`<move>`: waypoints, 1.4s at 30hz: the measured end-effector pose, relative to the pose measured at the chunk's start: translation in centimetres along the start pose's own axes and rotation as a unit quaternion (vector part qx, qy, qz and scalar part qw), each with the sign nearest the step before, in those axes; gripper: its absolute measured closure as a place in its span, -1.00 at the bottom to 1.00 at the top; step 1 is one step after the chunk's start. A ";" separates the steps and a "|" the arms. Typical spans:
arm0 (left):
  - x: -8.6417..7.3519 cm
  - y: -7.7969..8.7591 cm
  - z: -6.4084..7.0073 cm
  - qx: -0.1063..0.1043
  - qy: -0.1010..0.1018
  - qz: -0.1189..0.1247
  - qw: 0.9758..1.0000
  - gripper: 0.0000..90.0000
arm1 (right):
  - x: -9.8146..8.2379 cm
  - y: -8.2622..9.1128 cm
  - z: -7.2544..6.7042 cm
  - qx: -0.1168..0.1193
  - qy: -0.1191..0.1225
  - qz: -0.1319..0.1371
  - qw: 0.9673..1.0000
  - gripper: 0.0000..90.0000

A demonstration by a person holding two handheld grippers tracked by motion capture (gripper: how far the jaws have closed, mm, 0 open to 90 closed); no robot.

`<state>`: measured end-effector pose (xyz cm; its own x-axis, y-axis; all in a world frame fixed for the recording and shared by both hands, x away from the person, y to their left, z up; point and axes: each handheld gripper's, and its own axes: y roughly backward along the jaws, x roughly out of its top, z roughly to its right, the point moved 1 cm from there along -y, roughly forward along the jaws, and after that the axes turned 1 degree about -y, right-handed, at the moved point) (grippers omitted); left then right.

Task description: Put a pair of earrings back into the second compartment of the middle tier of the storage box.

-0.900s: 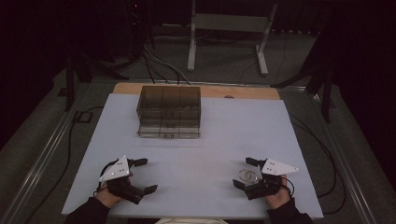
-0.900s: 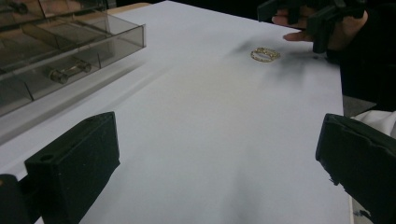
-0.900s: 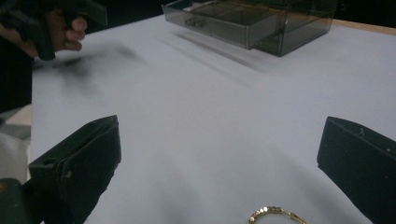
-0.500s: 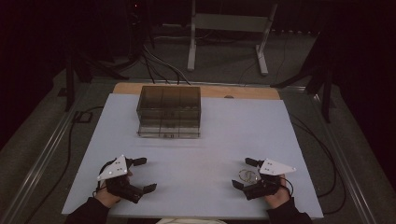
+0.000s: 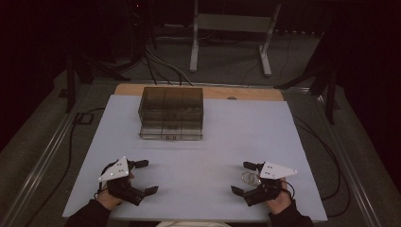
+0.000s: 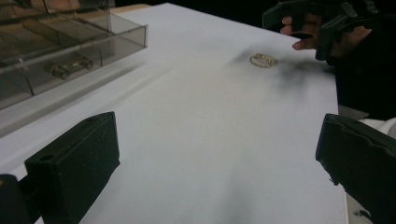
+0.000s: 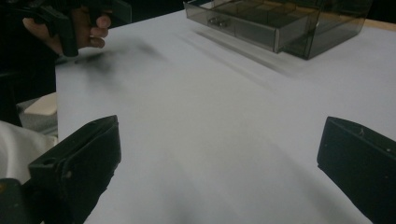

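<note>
Jaws spread on both: right gripper [image 5: 247,178] at five o'clock straddles a bracelet [image 5: 249,178]; it should close squarely; left gripper [image 5: 145,177] empty.

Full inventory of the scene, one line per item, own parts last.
Table: one, white top with a wooden strip at the far edge.
Drawer box: one, smoky clear plastic with compartments, far left of centre on the table; small metal pieces lie in its drawers.
Bracelet: one, pale metal ring shape, flat on the table between the jaws of the right tongs.
Metal stand: one, grey, on the floor beyond the table.
Cables: several, black, on the floor at the far left.
Left tongs: one, black with a grey plate, near left, jaws open, nothing between them.
Right tongs: one, black with a grey plate, near right, jaws open.
</note>
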<state>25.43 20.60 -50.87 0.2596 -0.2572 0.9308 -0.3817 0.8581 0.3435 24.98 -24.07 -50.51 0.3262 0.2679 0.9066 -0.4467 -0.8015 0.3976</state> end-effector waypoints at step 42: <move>0.0 -0.1 0.0 -0.007 0.003 0.004 1.000 -0.99 | 2.6 2.7 3.4 -0.079 -0.033 0.046 0.995 -1.00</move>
<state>25.44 20.55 -50.90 0.2615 -0.2477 0.9329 -0.3715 0.8663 0.3341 27.42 -27.32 -47.58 0.3297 0.1570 0.9309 -0.6008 -0.7257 0.3352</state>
